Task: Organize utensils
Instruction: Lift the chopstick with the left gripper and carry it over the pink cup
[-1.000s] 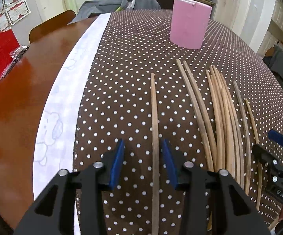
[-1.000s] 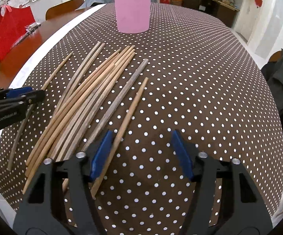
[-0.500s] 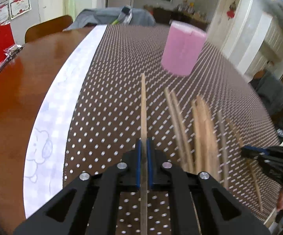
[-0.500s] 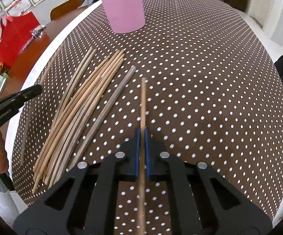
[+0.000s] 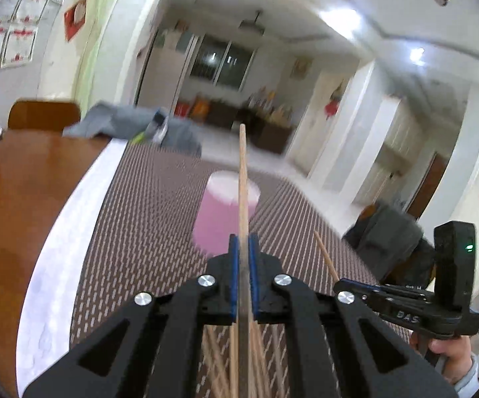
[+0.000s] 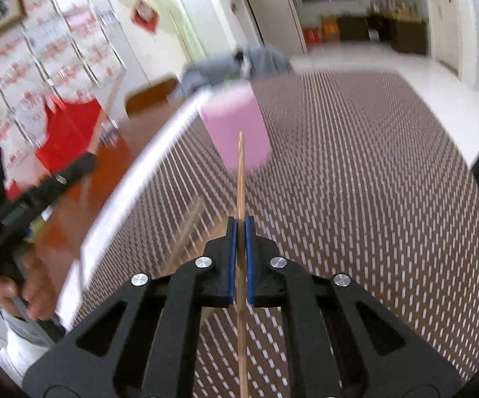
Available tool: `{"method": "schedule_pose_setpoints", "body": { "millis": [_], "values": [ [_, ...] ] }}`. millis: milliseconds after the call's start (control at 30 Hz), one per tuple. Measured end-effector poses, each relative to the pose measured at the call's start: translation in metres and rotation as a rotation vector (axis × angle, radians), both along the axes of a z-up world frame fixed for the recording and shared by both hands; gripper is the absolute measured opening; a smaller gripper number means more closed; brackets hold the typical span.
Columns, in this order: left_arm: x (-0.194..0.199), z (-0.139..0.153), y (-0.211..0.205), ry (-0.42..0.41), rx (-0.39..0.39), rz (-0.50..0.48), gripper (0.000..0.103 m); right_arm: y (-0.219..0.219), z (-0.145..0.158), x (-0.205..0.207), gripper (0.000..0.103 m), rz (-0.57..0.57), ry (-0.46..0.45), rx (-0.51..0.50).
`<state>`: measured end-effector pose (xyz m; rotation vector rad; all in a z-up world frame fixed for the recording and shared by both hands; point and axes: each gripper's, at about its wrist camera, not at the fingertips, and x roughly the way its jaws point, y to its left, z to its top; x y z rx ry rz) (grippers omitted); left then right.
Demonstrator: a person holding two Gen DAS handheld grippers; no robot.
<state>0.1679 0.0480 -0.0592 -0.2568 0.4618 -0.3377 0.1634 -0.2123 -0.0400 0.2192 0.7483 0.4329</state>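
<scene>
Wooden chopstick [image 5: 243,179] in each gripper [image 5: 243,242]

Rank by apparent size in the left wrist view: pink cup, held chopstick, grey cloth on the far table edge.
1. Held chopstick: longest span, but nearest the camera, clamped in the left tongs.
2. Grey cloth and pink cup: look alike, blurred; unranked.

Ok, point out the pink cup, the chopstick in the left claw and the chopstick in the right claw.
pink cup [image 5: 219,219]: left wrist view, side wall.
chopstick in the left claw [image 5: 243,179]: left wrist view, shaft ahead of the pads.
chopstick in the right claw [image 6: 240,179]: right wrist view, shaft ahead of the pads.
</scene>
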Motion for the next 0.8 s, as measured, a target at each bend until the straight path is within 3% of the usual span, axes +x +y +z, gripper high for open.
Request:
{"method": "schedule_pose_setpoints", "body": {
  "millis": [167,367,567,800],
  "values": [
    [0.018,0.024,-0.009,-0.17,-0.044,0.006,0.006,0.002,0.047,0.02,0.005,-0.016,-0.21,0.105],
    [0.06,0.046,-0.019,-0.327,-0.054,0.043,0.006,0.019,0.077,0.062,0.005,-0.047,-0.415,0.15],
    [0.106,0.059,-0.013,-0.421,-0.087,0.087,0.006,0.036,0.084,0.099,0.006,-0.083,-0.537,0.163],
    [0.144,0.056,-0.022,-0.477,-0.083,0.115,0.006,0.049,0.075,0.132,0.006,-0.132,-0.618,0.213]
  ]
}}
